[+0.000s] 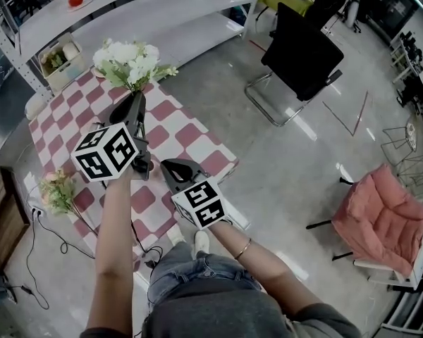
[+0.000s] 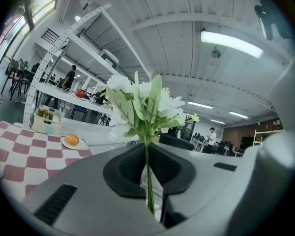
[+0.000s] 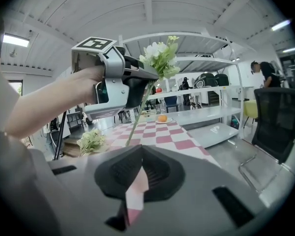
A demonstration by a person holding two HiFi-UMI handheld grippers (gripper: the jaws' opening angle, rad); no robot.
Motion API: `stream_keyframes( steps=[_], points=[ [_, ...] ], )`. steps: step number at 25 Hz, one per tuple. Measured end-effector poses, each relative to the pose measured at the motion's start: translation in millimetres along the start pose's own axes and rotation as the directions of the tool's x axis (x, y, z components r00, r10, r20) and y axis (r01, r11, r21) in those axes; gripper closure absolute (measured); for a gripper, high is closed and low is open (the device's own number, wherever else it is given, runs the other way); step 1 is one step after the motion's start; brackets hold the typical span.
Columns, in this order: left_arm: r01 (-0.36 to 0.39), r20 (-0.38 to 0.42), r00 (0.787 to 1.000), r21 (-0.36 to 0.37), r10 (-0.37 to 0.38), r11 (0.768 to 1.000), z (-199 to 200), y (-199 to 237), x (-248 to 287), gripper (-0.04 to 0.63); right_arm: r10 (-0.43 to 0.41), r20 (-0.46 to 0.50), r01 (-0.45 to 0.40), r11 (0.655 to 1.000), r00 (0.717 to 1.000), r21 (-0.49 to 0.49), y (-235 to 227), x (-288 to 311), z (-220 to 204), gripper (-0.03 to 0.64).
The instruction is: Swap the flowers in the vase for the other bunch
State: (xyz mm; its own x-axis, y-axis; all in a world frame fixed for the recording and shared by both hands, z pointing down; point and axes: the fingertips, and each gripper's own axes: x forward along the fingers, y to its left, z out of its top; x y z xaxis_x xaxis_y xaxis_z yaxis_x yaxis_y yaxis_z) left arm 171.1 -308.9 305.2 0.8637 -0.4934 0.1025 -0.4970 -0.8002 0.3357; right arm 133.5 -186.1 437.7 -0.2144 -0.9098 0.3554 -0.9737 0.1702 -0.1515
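My left gripper [image 1: 137, 104] is shut on the green stem [image 2: 148, 181] of a white flower bunch [image 1: 130, 62], which it holds upright above the far part of the red-and-white checked table [image 1: 183, 129]. In the right gripper view the left gripper [image 3: 137, 85] shows in mid-air, with the stem's bare end hanging below it. A second, paler bunch [image 1: 56, 191] lies at the table's left edge. My right gripper [image 1: 168, 165] hovers over the near table edge, shut, with nothing in it. A bit of clear glass shows behind the stem; no vase can be made out.
An orange on a plate [image 2: 72, 140] and a white basket [image 1: 60, 60] sit at the table's far end, before white shelving [image 1: 162, 20]. A black chair [image 1: 303, 51] and a pink chair [image 1: 381, 217] stand on the floor to the right. Cables [image 1: 49, 238] trail by the table's near left.
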Motion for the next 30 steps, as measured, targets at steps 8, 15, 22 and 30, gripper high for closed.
stream_keyframes(
  steps=[8,15,22,30],
  points=[
    [0.016,0.009,1.000,0.000,-0.016,1.000,-10,6,5,0.565,0.006,-0.042,-0.005,1.000,0.999,0.029,-10,12,-5,0.606],
    [0.036,0.046,0.998,0.016,-0.037,0.999,-15,8,1,0.565,0.009,-0.059,-0.007,0.999,0.998,0.031,-13,18,-9,0.606],
    [0.052,0.077,0.995,0.052,-0.056,0.997,-26,5,-6,0.566,0.013,-0.075,-0.010,0.999,0.997,0.040,-15,23,-14,0.606],
    [0.029,0.097,0.995,0.057,-0.035,0.998,-39,9,-17,0.566,0.008,-0.081,-0.005,0.999,0.997,0.035,-15,21,-15,0.606]
  ],
)
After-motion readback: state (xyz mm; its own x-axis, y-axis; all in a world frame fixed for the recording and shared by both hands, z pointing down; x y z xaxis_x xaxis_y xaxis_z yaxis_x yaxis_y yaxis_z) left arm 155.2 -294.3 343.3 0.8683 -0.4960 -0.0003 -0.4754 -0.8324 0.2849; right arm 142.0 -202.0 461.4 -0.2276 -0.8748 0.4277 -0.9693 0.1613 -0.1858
